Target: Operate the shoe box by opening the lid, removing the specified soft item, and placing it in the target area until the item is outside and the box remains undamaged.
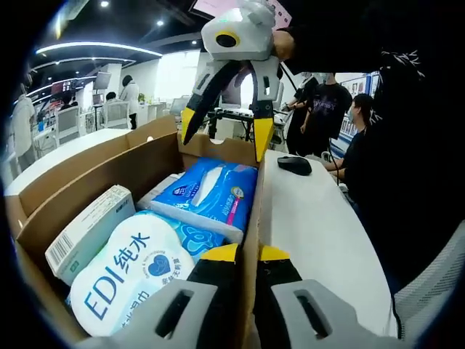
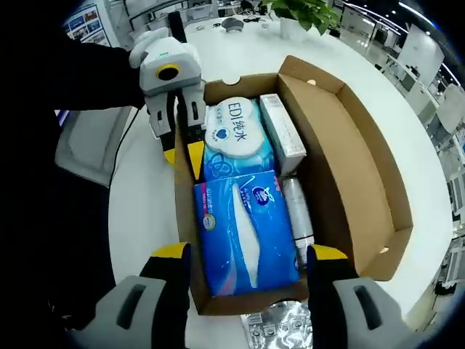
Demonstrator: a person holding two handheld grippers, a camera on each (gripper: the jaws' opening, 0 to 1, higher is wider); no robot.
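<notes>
In the left gripper view, the left gripper (image 1: 240, 256) sits low against the shoe box (image 1: 94, 171), its two yellow-tipped jaws pressed onto the box's near side wall, one jaw inside and one outside, pinching the cardboard edge. The box is open, its lid folded back. Inside it, just beyond the inner jaw, lies a round white pack printed "EDI" (image 1: 134, 273), and past that a blue tissue pack (image 1: 211, 193) lies flat toward the far end of the box. A slim white carton (image 1: 89, 231) stands along the wall opposite the gripper. The right gripper (image 1: 227, 120) hangs above the far end of the box, jaws spread and pointing down, clear of the blue pack. The white worktop (image 1: 312, 218) runs alongside the box, with a dark mouse (image 1: 294, 165) on it; people stand farther off.

In the right gripper view, the right gripper (image 2: 247, 256) looks straight down into the box (image 2: 363, 167), jaws spread wide, one at either side of the blue tissue pack (image 2: 243, 233), which lies at the near end of the box. I think neither jaw touches it, though the angle makes that hard to judge. Beyond it lie the round white pack (image 2: 236, 134) and the white carton (image 2: 282, 134), with a silvery tube (image 2: 296, 211) beside the blue pack. The left gripper (image 2: 183, 154) clamps the box's side wall. A blister foil (image 2: 280, 327) lies on the worktop (image 2: 145, 211), just outside the box's near end.
</notes>
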